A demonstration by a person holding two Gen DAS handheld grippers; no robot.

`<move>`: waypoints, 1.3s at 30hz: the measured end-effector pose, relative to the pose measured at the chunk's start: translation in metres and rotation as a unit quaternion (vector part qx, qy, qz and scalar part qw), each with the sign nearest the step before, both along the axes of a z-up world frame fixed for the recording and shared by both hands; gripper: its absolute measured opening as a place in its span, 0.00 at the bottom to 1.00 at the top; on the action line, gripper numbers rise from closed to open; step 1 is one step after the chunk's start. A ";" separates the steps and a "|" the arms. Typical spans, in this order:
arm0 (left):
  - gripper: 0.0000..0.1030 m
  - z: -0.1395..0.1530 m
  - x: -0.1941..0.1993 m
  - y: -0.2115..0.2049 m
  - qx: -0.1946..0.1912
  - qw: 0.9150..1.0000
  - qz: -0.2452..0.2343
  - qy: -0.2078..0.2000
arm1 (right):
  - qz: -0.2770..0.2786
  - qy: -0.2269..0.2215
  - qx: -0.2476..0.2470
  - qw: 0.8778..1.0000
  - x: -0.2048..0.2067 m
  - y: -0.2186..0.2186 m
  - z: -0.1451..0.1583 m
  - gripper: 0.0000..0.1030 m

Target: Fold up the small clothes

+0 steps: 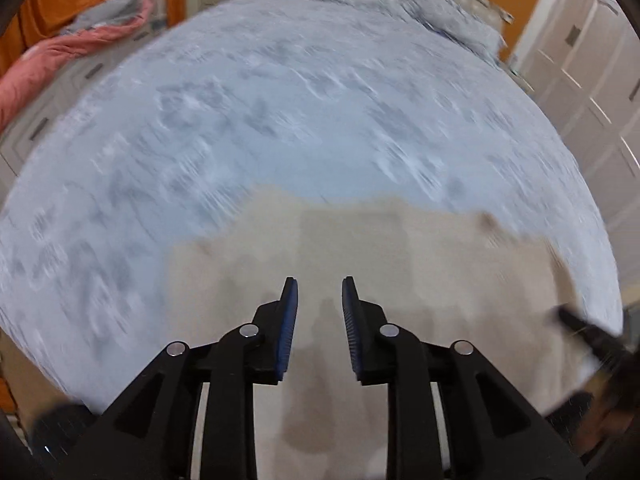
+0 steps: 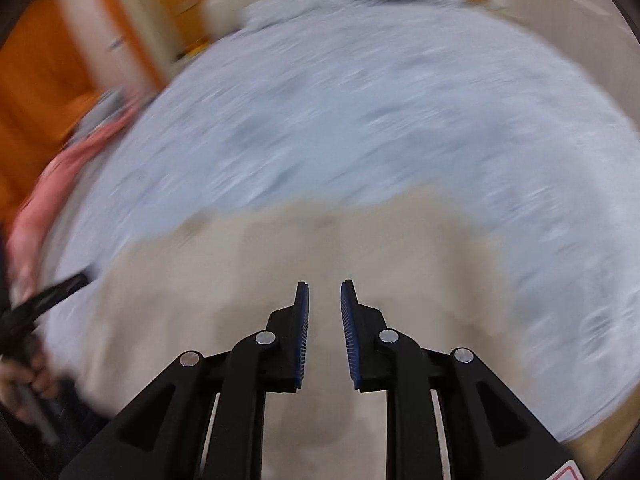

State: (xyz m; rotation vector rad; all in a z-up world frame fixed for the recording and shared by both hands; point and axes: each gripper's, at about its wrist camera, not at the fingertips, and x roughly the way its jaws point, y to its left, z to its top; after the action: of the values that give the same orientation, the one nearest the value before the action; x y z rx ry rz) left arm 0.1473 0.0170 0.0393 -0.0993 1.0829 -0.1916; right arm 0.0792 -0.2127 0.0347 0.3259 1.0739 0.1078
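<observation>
Below both parted tools [image 1: 319,280] [image 2: 324,282]: beige garment [image 1: 360,248] [image 2: 320,248].

Both views look forward and down along their own fingers from above a bed, each fairly close to its surface. The left wrist view sits behind the left gripper [image 1: 319,280], with a beige garment [image 1: 400,264] under and ahead of the fingertips and the pale blue bedspread [image 1: 300,100] beyond them; the right gripper [image 1: 576,326] shows blurred, right of the fingers. The right wrist view sits behind the right gripper [image 2: 324,282], facing the same beige garment [image 2: 360,248] and bedspread [image 2: 380,100], with the left gripper [image 2: 48,296] left of its fingers. Both share the garment, the bedspread and a pink blanket [image 1: 60,64] far to the left. Both are motion-blurred.
</observation>
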 end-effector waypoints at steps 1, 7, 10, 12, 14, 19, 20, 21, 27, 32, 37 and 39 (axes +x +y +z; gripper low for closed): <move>0.21 -0.005 -0.009 -0.007 0.003 1.000 -0.008 0.008 | 0.017 0.005 0.005 1.000 -0.005 0.017 -0.004 0.18; 0.24 -0.037 -0.061 -0.003 0.031 0.998 -0.007 0.051 | -0.006 0.048 0.000 0.999 -0.047 0.012 -0.027 0.06; 0.24 -0.039 -0.071 0.026 0.052 0.997 0.016 0.053 | -0.070 0.077 -0.040 0.994 -0.073 -0.039 -0.035 0.06; 0.24 -0.043 -0.077 0.042 0.046 0.996 0.036 0.062 | -0.095 0.101 -0.048 0.989 -0.085 -0.060 -0.043 0.04; 0.24 -0.042 -0.081 0.054 0.037 0.996 0.054 0.065 | -0.121 0.105 -0.023 0.987 -0.097 -0.074 -0.039 0.04; 0.31 -0.025 -0.098 0.066 0.032 0.995 0.082 0.053 | -0.082 0.048 -0.020 0.995 -0.097 -0.034 -0.005 0.17; 0.33 -0.024 -0.102 0.068 0.031 0.994 0.085 0.053 | -0.065 0.042 -0.017 0.997 -0.093 -0.020 -0.002 0.17; 0.33 -0.023 -0.106 0.072 0.028 0.994 0.088 0.053 | -0.048 0.037 -0.017 0.998 -0.087 -0.005 0.000 0.17; 0.39 -0.028 -0.126 0.102 -0.029 0.988 0.135 0.066 | 0.025 0.037 -0.025 0.999 -0.037 0.068 0.000 0.17; 0.48 -0.034 -0.125 0.116 -0.089 0.980 0.160 0.072 | 0.051 0.100 -0.053 0.992 -0.013 0.094 -0.039 0.17; 0.67 -0.042 -0.113 0.114 -0.108 0.976 0.175 0.071 | 0.046 0.100 -0.050 0.993 -0.010 0.093 -0.048 0.17; 0.73 -0.050 -0.108 0.117 -0.126 0.968 0.203 0.074 | 0.049 0.103 -0.049 0.992 -0.009 0.092 -0.049 0.16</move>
State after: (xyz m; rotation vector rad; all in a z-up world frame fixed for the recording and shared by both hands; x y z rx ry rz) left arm 0.0388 0.1344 -0.0109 -0.5672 1.1578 0.0497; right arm 0.0702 -0.1207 -0.0143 0.1989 1.2962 0.1105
